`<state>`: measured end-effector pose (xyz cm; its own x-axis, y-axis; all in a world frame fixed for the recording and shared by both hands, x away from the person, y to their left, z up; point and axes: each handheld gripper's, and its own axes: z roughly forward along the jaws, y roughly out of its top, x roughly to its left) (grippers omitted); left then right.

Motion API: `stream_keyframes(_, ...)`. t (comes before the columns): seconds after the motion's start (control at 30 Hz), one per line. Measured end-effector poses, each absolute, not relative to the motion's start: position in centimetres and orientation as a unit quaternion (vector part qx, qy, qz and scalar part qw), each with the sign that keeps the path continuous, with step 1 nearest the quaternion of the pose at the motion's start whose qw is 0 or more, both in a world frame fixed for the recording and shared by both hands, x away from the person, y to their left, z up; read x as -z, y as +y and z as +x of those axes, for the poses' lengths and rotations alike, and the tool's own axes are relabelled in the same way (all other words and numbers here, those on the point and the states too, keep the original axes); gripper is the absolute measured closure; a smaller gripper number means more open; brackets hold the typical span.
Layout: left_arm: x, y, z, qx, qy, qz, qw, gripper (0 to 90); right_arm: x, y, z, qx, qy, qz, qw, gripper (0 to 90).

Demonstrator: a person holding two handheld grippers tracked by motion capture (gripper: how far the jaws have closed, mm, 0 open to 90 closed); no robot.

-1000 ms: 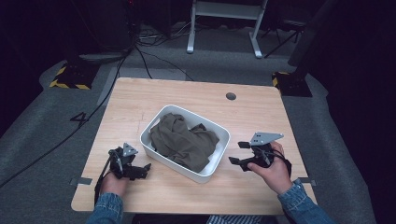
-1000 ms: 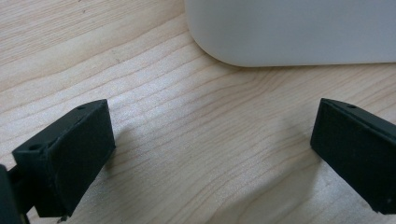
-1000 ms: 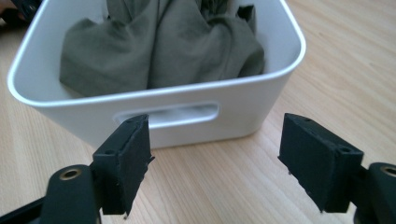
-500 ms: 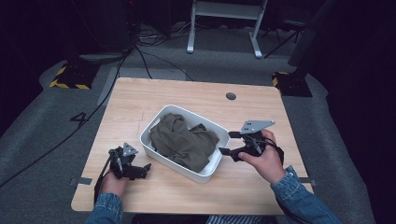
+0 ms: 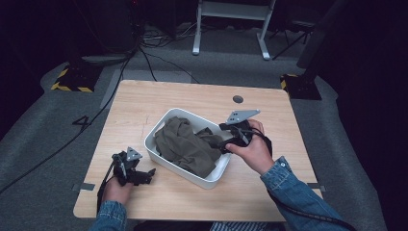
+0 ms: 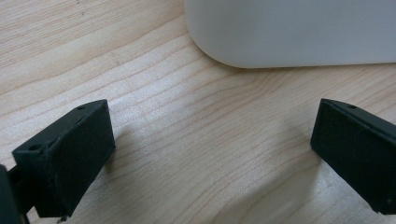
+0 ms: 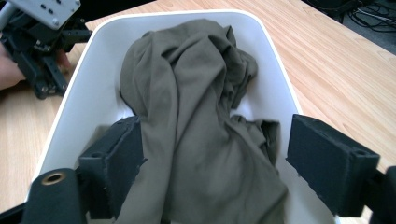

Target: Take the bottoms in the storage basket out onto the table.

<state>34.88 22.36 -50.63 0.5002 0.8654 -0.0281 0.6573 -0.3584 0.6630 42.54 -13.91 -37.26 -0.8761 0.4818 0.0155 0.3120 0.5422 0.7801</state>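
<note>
A white bin (image 5: 156, 126) stands at the middle of the wooden table (image 5: 144, 101), and a crumpled olive cloth (image 5: 185, 144) lies in it. My right gripper (image 5: 216, 139) hangs over the bin's right end and points into it. Its jaws have just been opening, and the right gripper view has them wide apart, with the cloth (image 7: 187, 93) lying loose between and under my right gripper (image 7: 217, 168). My left gripper (image 5: 148, 174) rests on the table just left of the bin. It is open and holds nothing (image 6: 210, 158), and the bin's wall (image 6: 289, 32) is close ahead.
A small dark round hole (image 5: 237, 99) sits in the tabletop near its far edge. Bare wood lies behind and in front of the bin. On the floor beyond are cables (image 5: 144, 53), a white stand (image 5: 231, 29) and a yellow-and-black striped block (image 5: 72, 79).
My right gripper has moved left and up, from the table right of the bin to over the bin's right end. The left gripper has stayed put.
</note>
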Motion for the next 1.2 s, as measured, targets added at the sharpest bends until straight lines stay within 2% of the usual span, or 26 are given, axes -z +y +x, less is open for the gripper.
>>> stream_keyframes(0.2, 50.6, 22.3, 35.0, -0.166, 0.473, 0.807, 0.313, 0.0, 37.7, -11.1, 43.8, -0.407, 0.881, 0.22, 0.098, 16.0)
stream_keyframes(0.47, 50.6, 22.3, 35.0, -0.165, 0.472, 0.807, 0.313, 0.0, 40.2, -7.8, 45.4, -0.382, 0.892, 0.222, 0.099, 15.9)
stream_keyframes(0.67, 50.6, 22.3, 35.0, -0.166, 0.473, 0.807, 0.313, 0.0, 42.4, -5.8, 46.5, -0.371, 0.895, 0.237, 0.072, 15.9)
stream_keyframes(1.03, 50.6, 22.3, 35.0, -0.166, 0.473, 0.807, 0.313, 0.0, 47.1, -3.9, 46.9, -0.324, 0.912, 0.248, 0.049, 15.5)
stream_keyframes(1.1, 50.6, 22.3, 35.0, -0.166, 0.473, 0.807, 0.313, 0.0, 47.8, -3.7, 46.9, -0.314, 0.915, 0.249, 0.048, 16.8)
stream_keyframes(1.2, 50.6, 22.3, 35.0, -0.166, 0.473, 0.807, 0.313, 0.0, 47.8, -3.5, 47.1, -0.302, 0.924, 0.229, 0.04, 30.9)
